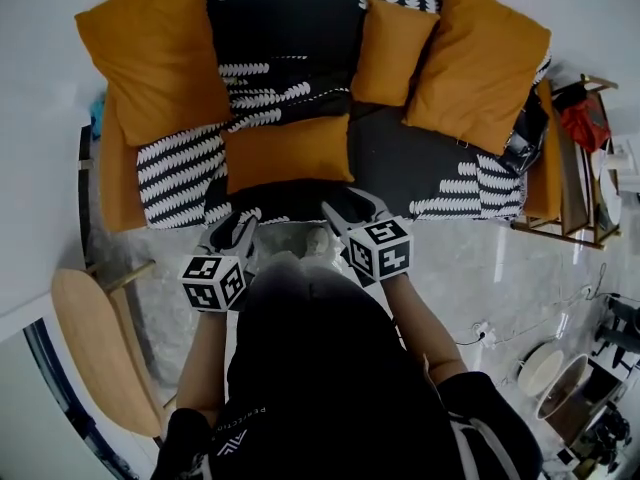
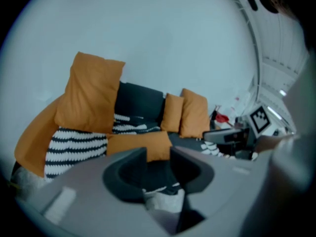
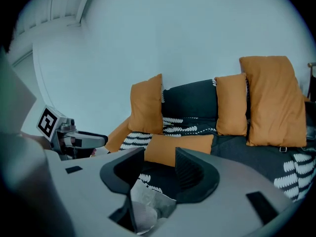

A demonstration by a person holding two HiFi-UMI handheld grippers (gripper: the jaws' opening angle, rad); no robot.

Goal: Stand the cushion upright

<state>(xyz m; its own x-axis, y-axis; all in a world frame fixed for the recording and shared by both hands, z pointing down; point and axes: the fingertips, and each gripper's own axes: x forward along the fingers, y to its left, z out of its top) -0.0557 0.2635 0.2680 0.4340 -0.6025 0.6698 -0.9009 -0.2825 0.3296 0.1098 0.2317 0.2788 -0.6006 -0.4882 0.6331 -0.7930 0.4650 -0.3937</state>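
Cushion (image 1: 287, 153) lies flat at near edge of sofa (image 1: 400, 158) while other cushions (image 1: 480, 63) lean at the far back, so left gripper (image 1: 232, 231) & right gripper (image 1: 350, 208) hover just near of it w/ jaws spread, empty, prob. to grab its near edge.

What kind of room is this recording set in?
Likely a living room, perhaps staged: a dark sofa draped with black-and-white patterned cloth, orange fabric cushions on it, and a polished marble-look floor.

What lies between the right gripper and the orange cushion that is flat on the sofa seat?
Only a strip of the dark sofa cover separates the right gripper from the flat cushion; the head view shows it.
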